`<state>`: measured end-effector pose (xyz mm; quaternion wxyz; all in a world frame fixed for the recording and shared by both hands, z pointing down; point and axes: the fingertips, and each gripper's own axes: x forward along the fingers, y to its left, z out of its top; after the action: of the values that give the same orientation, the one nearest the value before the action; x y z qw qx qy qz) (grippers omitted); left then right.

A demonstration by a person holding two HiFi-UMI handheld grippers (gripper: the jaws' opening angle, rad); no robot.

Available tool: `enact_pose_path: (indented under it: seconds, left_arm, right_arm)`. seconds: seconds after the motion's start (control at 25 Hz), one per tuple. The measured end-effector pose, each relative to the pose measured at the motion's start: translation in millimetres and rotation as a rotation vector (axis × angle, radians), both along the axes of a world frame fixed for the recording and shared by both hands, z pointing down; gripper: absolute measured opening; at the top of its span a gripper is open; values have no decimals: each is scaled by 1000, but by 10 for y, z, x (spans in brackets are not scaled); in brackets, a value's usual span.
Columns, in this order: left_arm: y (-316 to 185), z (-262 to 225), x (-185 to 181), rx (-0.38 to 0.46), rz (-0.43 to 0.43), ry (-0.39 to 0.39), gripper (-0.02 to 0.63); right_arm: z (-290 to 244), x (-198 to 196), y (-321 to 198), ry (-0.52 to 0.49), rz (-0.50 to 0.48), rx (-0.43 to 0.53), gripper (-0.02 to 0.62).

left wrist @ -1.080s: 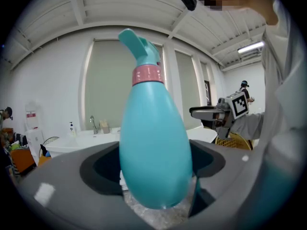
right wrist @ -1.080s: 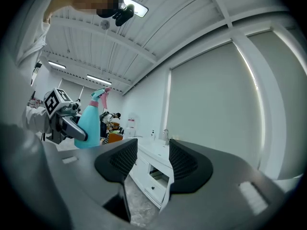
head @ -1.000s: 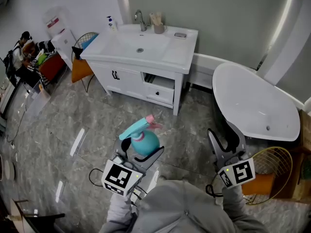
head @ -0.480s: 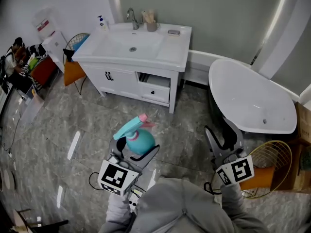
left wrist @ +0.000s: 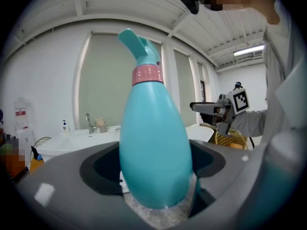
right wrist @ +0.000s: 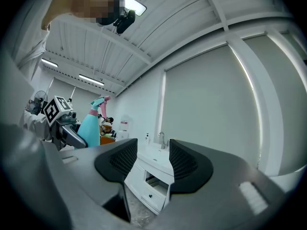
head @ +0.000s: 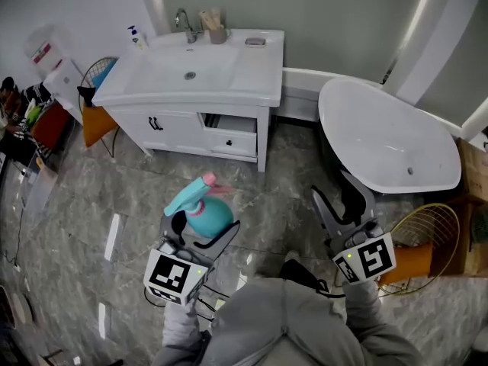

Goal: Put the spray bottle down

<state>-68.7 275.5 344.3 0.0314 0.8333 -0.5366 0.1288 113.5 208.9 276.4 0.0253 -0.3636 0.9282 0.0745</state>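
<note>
Spray bottle (head: 200,207) stands roughly upright in the left claw (head: 204,226), whose jaws are clamped on its rounded teal belly. Its long axis runs up to a pink collar and a nozzle that leans toward the white counter (head: 252,78). That counter, with its sink and tap, lies ahead of the bottle and well apart from it; grey marble floor (head: 91,197) lies beneath. The right claw (head: 337,201) hangs off to the bottle's right, near the bathtub (head: 381,143), jaws apart with nothing between them, so the left hand alone carries the load. The head view lays out the gap to the counter and the floor below. Only the left gripper view shows how low on the body the jaws bite, while the right gripper view catches the bottle side-on against the room. Setting it down likely means keeping that axis vertical until the base meets a surface.
</note>
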Motion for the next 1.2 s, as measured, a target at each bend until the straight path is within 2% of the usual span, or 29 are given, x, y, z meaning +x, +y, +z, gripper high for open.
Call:
enact_pose_path:
  seconds: [0.28, 0.6, 0.84, 1.2]
  left_arm:
    - [-612, 131, -115, -5, -2, -7, 456]
    - [-1848, -2, -181, 39, -48, -24, 456]
    - [-2728, -187, -249, 86, -105, -6, 456]
    - [-3686, -171, -556, 102, -140, 8, 456]
  right_arm:
    - [66, -60, -577, -16, 4, -2, 206]
    - [18, -92, -1829, -26, -33, -1, 206]
    - [-43, -95, -2742, -43, -66, -10, 206]
    - [61, -309, -3675, -51, -78, -43, 206]
